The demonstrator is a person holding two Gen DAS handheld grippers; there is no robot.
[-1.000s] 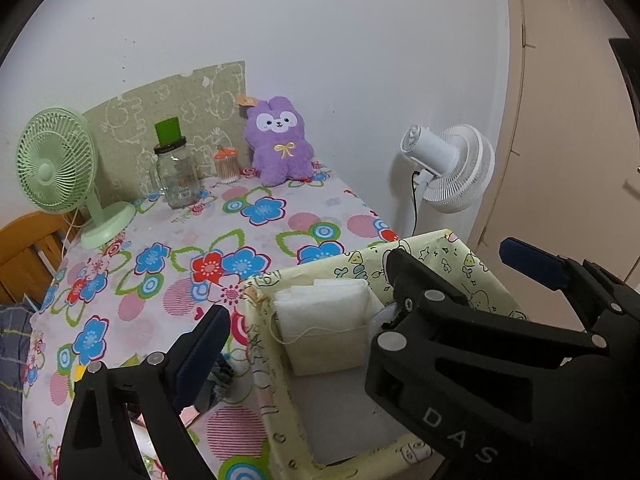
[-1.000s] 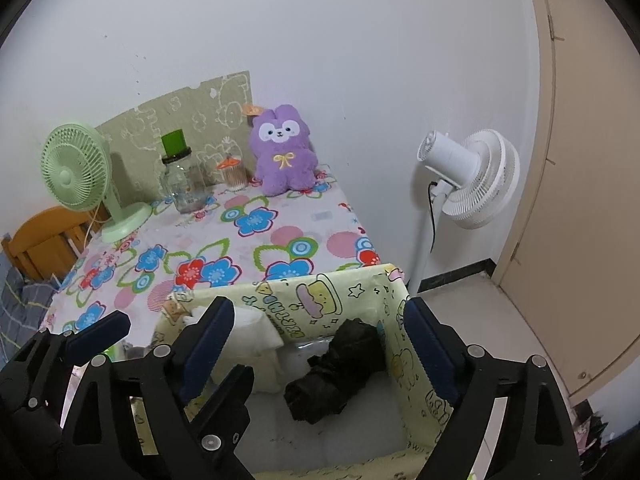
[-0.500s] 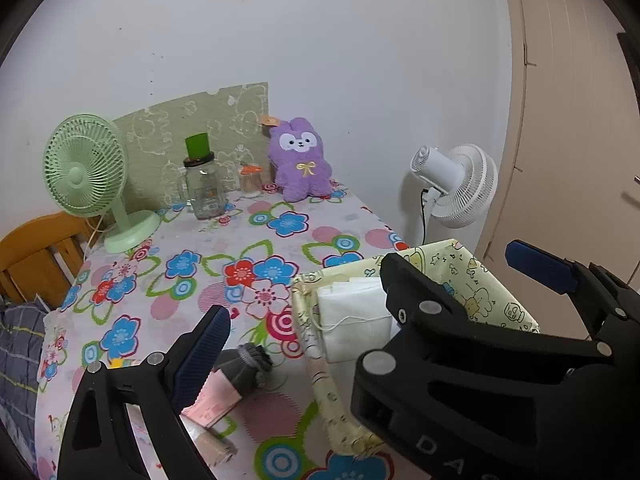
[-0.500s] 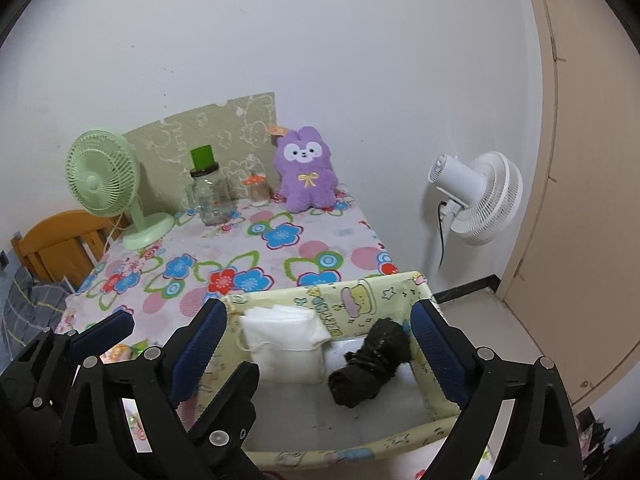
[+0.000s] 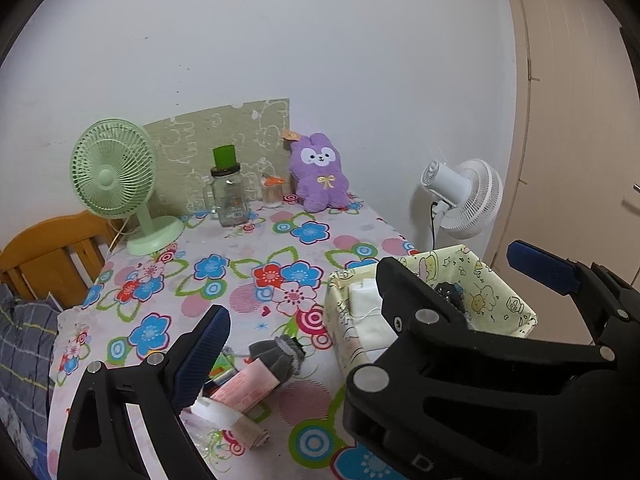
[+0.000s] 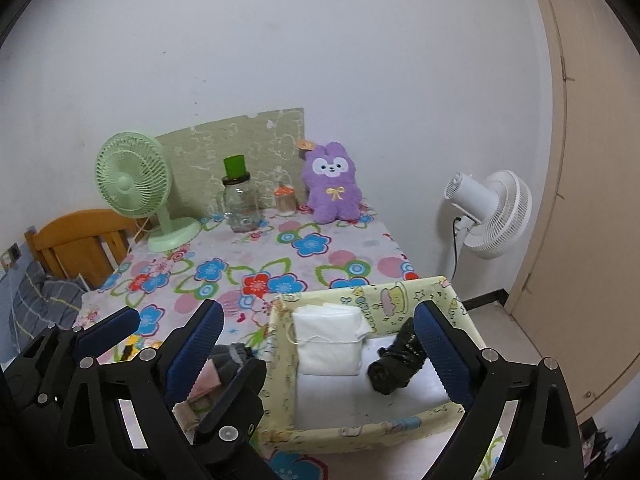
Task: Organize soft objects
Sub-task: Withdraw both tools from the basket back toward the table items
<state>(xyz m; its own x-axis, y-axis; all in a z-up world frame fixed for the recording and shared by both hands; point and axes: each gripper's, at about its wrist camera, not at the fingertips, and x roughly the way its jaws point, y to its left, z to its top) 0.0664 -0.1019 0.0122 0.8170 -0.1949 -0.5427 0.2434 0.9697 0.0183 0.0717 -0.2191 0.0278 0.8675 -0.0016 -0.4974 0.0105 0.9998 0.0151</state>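
On the flower-patterned table (image 5: 248, 264), toward its near left, the remaining loose pieces are lying: a rolled grey knit sock (image 5: 276, 354), a pink folded cloth (image 5: 244, 390) touching it, and a pale crumpled piece (image 5: 224, 420) nearest the camera. The left gripper (image 5: 362, 288) is hanging spread wide and empty, its left pad just beside the pile, so the left hand is sitting nearer to it. The sock's long axis is running roughly left to right, across the gripper's line. Further right, the yellow cartoon-print fabric basket (image 6: 376, 294) is holding a folded white cloth (image 6: 326, 340) and a black bundle (image 6: 396, 362). The right gripper (image 6: 316, 344), jaws having just been opening, is straddling the basket with nothing pinched.
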